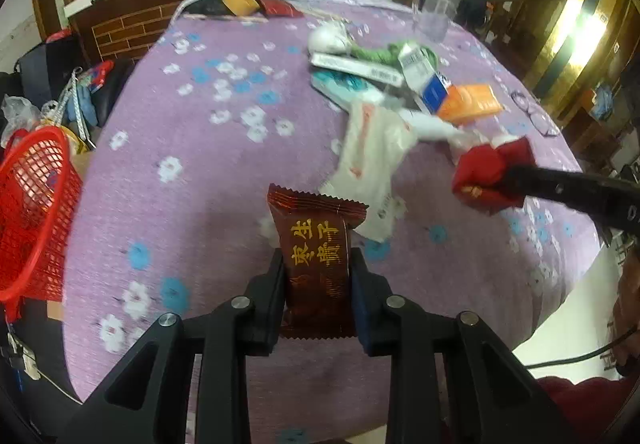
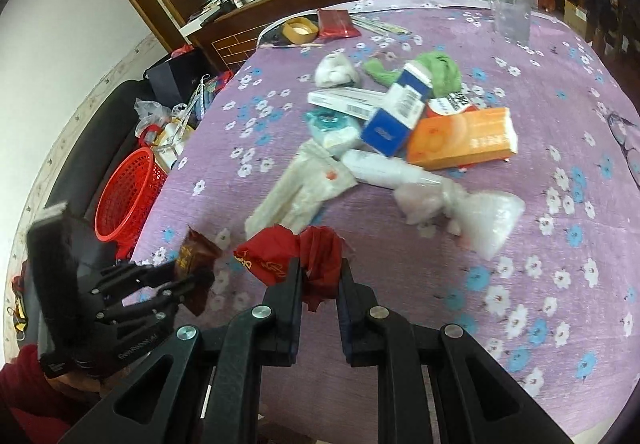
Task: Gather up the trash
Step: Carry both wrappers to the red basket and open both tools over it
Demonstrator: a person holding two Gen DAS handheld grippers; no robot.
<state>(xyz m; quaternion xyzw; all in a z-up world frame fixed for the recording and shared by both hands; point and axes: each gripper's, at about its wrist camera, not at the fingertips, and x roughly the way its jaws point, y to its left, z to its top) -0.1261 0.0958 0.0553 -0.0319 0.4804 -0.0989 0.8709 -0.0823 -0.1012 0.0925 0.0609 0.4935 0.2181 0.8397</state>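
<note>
The left tool [image 1: 316, 264] is clenching a brown snack wrapper [image 1: 316, 244], its long axis running up between the pads, above the purple-clothed surface [image 1: 192, 172]. The right tool [image 2: 320, 276] is gripping a crumpled red wrapper [image 2: 292, 256]. The red basket [image 1: 36, 212] is sitting off the surface's left edge (nearer the left hand), so both loads probably need carrying leftward, the left one first.

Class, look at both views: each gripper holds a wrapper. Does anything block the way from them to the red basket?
Nothing visible does. The brown wrapper and red wrapper are held above bare tablecloth; the red basket sits open beyond the table's left edge.
</note>
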